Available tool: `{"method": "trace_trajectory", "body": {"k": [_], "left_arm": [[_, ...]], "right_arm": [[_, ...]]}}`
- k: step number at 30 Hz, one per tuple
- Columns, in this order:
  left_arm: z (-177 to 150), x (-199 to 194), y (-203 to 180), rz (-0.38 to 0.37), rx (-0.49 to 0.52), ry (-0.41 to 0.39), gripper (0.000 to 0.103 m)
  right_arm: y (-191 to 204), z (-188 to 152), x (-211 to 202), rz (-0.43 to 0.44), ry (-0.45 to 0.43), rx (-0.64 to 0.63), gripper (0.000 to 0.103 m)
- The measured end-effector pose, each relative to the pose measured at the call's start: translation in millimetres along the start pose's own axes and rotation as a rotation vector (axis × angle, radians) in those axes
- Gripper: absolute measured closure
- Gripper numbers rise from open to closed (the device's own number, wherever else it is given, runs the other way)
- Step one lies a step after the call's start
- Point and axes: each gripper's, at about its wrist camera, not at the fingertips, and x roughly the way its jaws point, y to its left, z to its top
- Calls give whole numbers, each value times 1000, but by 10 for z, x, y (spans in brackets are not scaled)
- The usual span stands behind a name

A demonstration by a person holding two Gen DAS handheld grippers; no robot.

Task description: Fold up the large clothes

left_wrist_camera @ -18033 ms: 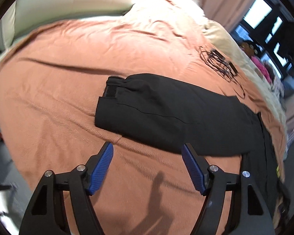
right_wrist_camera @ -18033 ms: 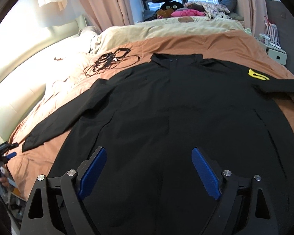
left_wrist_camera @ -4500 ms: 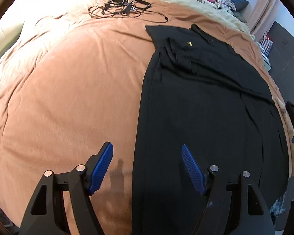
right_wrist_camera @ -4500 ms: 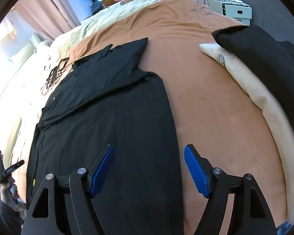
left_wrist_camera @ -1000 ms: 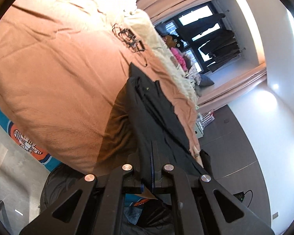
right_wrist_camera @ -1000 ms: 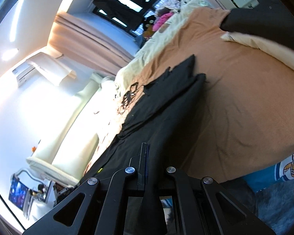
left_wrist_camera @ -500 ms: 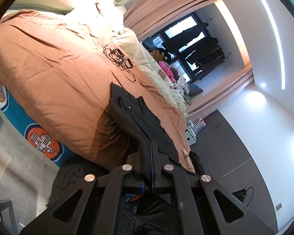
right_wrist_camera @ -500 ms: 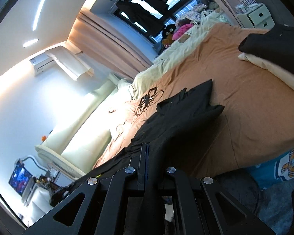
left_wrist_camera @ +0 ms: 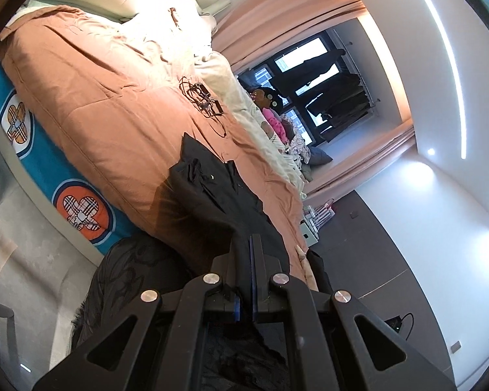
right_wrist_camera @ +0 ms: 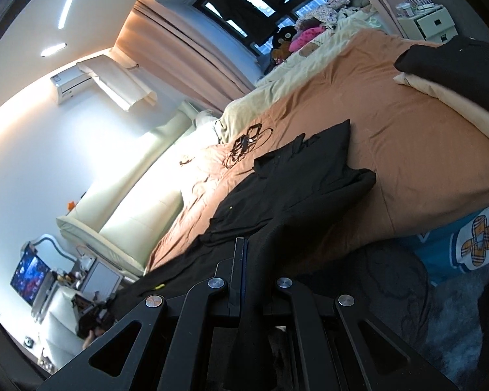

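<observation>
A large black coat (left_wrist_camera: 218,195) (right_wrist_camera: 296,189) lies on the orange bedspread (left_wrist_camera: 114,110) (right_wrist_camera: 423,150), its collar end far away and its lower part pulled off the bed's edge toward me. My left gripper (left_wrist_camera: 248,244) is shut on the coat's hem, black cloth pinched between the blue pads. My right gripper (right_wrist_camera: 244,247) is shut on the hem too, and cloth hangs down between its arms. In the right wrist view the coat rises from the bed to the jaws, with its far corner bunched up.
A tangle of black cables (left_wrist_camera: 203,101) (right_wrist_camera: 244,143) lies on the bed beyond the coat. A folded black garment (right_wrist_camera: 456,65) rests on a cream cushion at the right. The blue bed side with check flowers (left_wrist_camera: 81,208), a dark rug (right_wrist_camera: 391,280) and grey floor lie below.
Both grippers have drawn back and up from the bed with the hem held. The coat has slid toward the bed's edge and bunched. More of the room shows.
</observation>
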Motion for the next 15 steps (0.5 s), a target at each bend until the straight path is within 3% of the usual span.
{"method": "trace_trajectory", "body": {"k": [5,15], "left_arm": [[229,142,-124,-36,24,-22,97],[1023,708,-652,-86,93,-94,97]], "right_arm": [[64,160,83,7,-44,-10,99],[179,894,356,33,-200,15,99]]}}
